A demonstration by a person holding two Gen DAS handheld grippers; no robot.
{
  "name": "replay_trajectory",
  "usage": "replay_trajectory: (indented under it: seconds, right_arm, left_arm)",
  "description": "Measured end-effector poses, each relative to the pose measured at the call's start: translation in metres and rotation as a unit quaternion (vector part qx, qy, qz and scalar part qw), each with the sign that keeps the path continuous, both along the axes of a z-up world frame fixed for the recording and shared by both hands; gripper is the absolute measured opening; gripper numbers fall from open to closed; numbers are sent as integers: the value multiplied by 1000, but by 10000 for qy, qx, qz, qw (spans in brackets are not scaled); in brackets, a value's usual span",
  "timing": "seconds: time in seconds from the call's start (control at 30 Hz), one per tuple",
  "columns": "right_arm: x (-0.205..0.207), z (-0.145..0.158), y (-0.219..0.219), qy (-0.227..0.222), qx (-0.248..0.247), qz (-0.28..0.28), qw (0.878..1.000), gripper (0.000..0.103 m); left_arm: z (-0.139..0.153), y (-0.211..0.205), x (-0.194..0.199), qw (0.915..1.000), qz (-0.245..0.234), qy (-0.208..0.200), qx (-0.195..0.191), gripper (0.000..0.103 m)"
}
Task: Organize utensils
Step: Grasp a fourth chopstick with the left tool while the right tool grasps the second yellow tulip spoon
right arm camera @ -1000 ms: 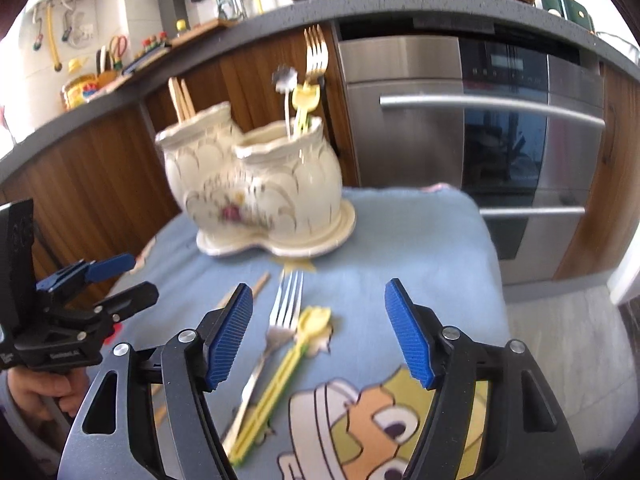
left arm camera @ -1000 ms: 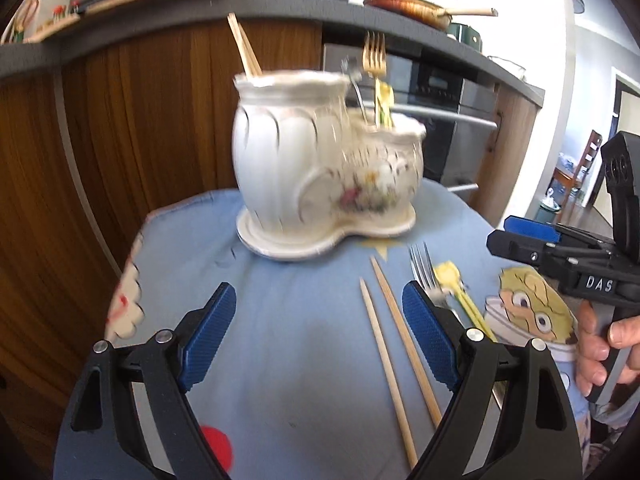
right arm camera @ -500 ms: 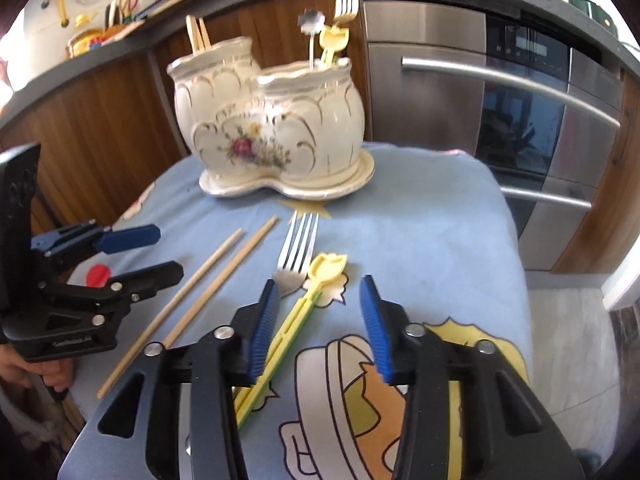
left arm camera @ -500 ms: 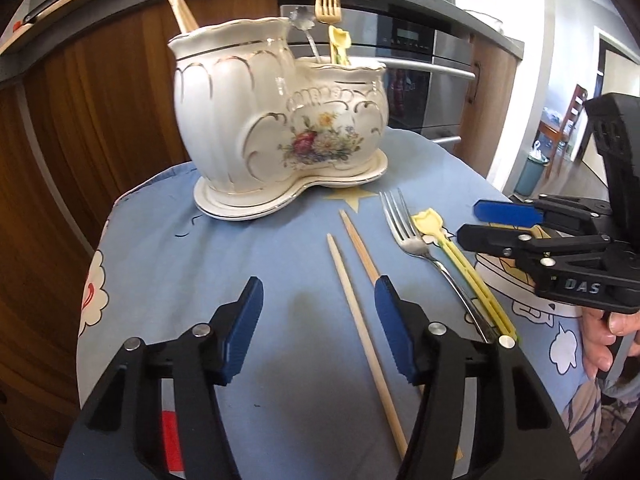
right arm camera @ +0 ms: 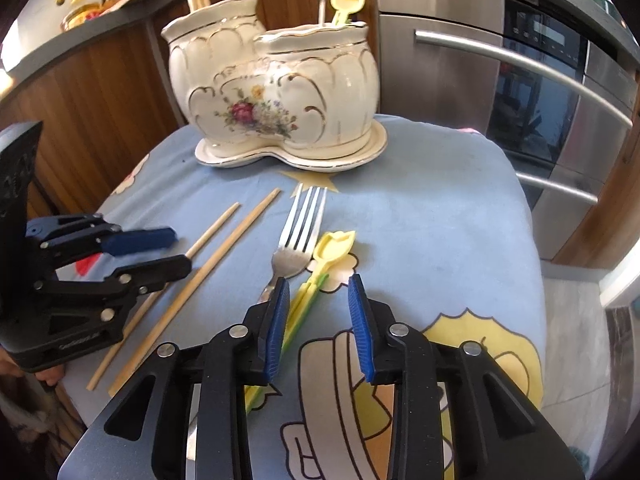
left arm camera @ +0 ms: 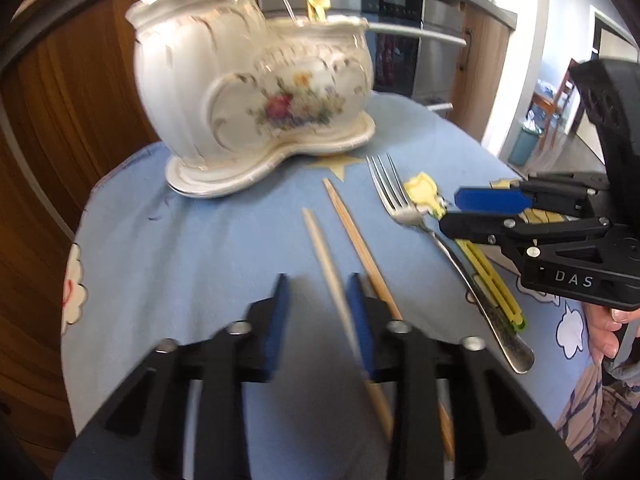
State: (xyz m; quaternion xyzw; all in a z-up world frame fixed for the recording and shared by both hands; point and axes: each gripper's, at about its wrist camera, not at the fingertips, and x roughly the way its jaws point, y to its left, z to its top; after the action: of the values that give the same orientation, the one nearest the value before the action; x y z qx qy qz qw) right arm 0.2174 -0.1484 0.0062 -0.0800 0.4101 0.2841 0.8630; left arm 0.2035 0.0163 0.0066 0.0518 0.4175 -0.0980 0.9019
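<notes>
The left gripper tilts steeply downward, its blue pads narrowing and closing, not yet pressed on anything. The right gripper points down at a similar slant, its jaws also closing with a gap left between them. Behind the right gripper's jaws, a hand wraps fingers around its handle.

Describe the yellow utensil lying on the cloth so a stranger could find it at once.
Start at the white ceramic holder on the blue cloth. In front of it lie two chopsticks, a metal fork and, rightmost, the yellow utensil, the only plastic, tulip-headed piece.
</notes>
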Motion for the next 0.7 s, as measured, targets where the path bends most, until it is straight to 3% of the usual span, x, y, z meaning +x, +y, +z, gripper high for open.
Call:
replay_trajectory:
  seconds: [0.13,0.2,0.37,0.57,0.7]
  right_arm:
    - [-3,0,7,-60,-113,160,9998,19]
    - [-4,0,9,-76,-158,198,9997,18]
    - [1,0,2,105,-74,294,9995,17]
    - [12,6,-3,519,-411,711,9953,16]
    - [24,9,-1,876,-836,1029,9873,16]
  left_arm:
    - [-1,-3,-1,10000,-65,7,55,21]
    - [-1,-6,-2,9999,-112,6,88,13]
    - [0,-1,-5,9998,-172,113,-51,7]
    - [4,7,0,9977,-423,532,72,5]
    - [8,7,11,9919,-702,1024,275,5]
